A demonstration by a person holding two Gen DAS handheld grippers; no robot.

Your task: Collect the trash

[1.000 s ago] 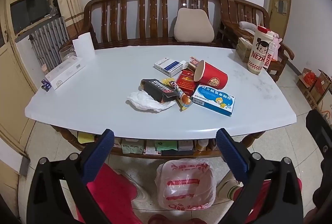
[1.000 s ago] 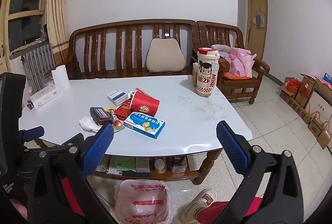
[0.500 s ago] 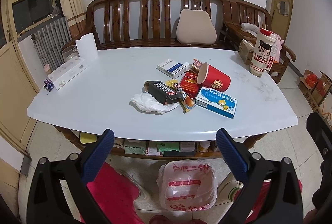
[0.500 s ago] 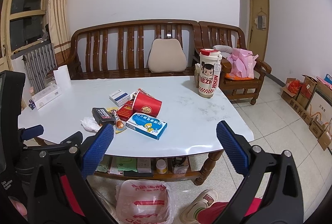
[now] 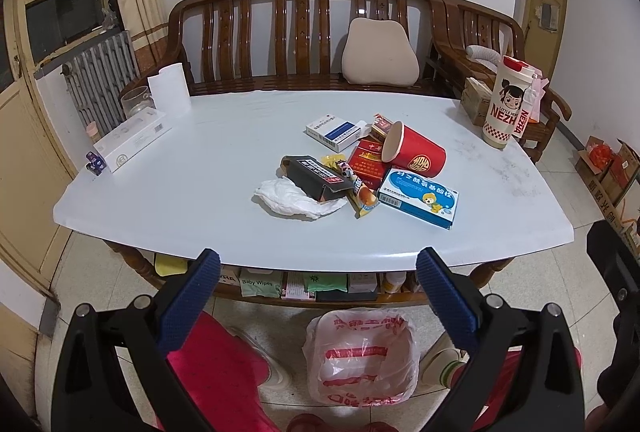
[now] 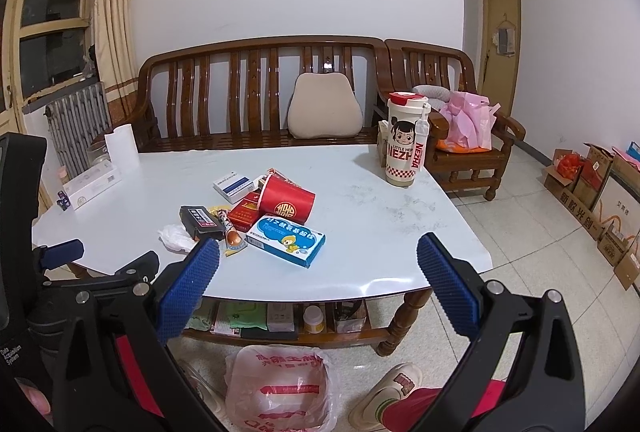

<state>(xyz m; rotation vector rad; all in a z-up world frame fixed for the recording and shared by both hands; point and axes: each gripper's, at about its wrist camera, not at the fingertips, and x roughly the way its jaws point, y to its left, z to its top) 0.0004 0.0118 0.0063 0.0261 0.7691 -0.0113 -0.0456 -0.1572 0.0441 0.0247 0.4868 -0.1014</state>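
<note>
A heap of trash lies mid-table: a tipped red paper cup [image 5: 414, 151] [image 6: 287, 204], a blue medicine box [image 5: 418, 197] [image 6: 286, 240], a black box [image 5: 319, 177] [image 6: 201, 222], a crumpled white tissue [image 5: 296, 199] [image 6: 175, 238], a red cigarette pack [image 5: 365, 163], a snack wrapper [image 5: 362, 195] and a white-blue box [image 5: 335, 131] [image 6: 233, 185]. A plastic-lined bin [image 5: 360, 340] [image 6: 278, 388] stands on the floor below the table's front edge. My left gripper [image 5: 318, 268] and right gripper [image 6: 318, 260] both hang open and empty, short of the table.
A white table [image 5: 200, 167] fronts a wooden bench [image 5: 304, 31]. A tall cartoon tumbler [image 5: 508, 101] [image 6: 406, 139] stands at the right, a paper roll [image 5: 170, 91] and long white box [image 5: 132, 139] at the left. Cardboard boxes [image 6: 592, 191] line the right wall. A person's red-trousered legs [image 5: 216, 372] sit below.
Both grippers have risen and drawn back slightly, so the table and trash sit a little farther off. Both stay open; nothing on the table has moved.
</note>
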